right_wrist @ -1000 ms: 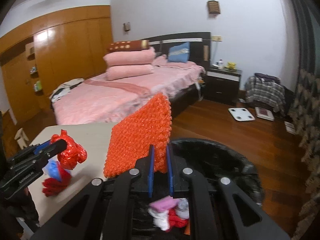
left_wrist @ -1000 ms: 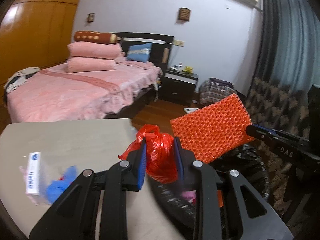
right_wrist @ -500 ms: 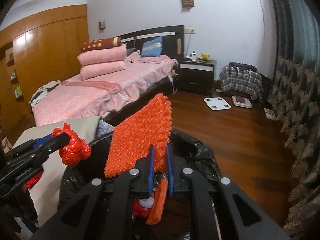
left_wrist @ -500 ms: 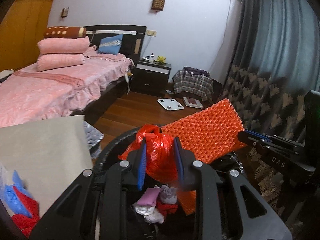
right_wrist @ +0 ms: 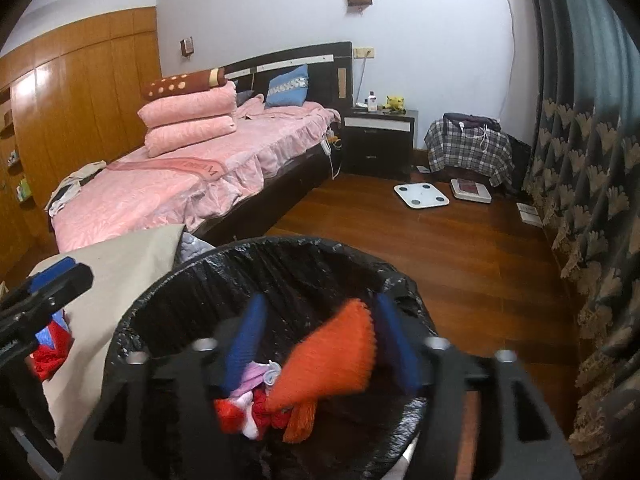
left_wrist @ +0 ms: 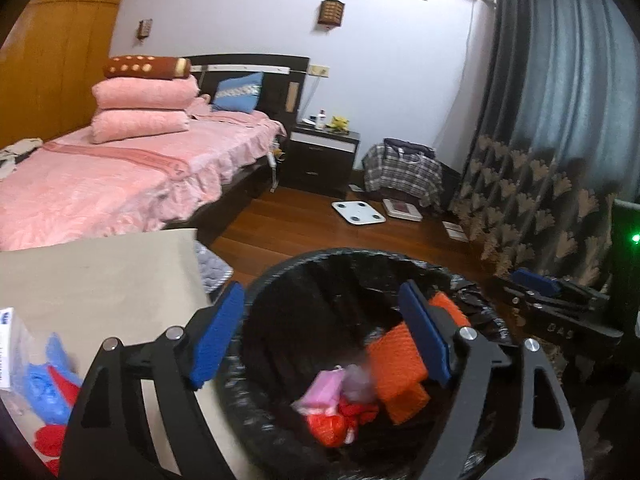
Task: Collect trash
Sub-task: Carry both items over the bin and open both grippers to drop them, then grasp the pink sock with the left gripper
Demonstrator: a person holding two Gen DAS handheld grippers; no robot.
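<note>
Left gripper [left_wrist: 320, 334]: I see jaws spread wide, grasping nothing, over the bin [left_wrist: 280, 272]
Right gripper [right_wrist: 318, 340]: jaws parted; orange bubble wrap [right_wrist: 332, 360] lies loose between them, blurred
Red bag [left_wrist: 326, 424]: in bin, 6 o'clock
Table [left_wrist: 100, 276]: 9 o'clock; leftover scraps [left_wrist: 48, 384]

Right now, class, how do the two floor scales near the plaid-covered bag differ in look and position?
The white scale is plain, with four round pads; the second scale has a dark panel in its middle. The white scale lies out on open floor; the second scale lies closer to the plaid-covered bag. The white scale looks wider. Both lie flat on the wooden floor, side by side and apart.
</note>
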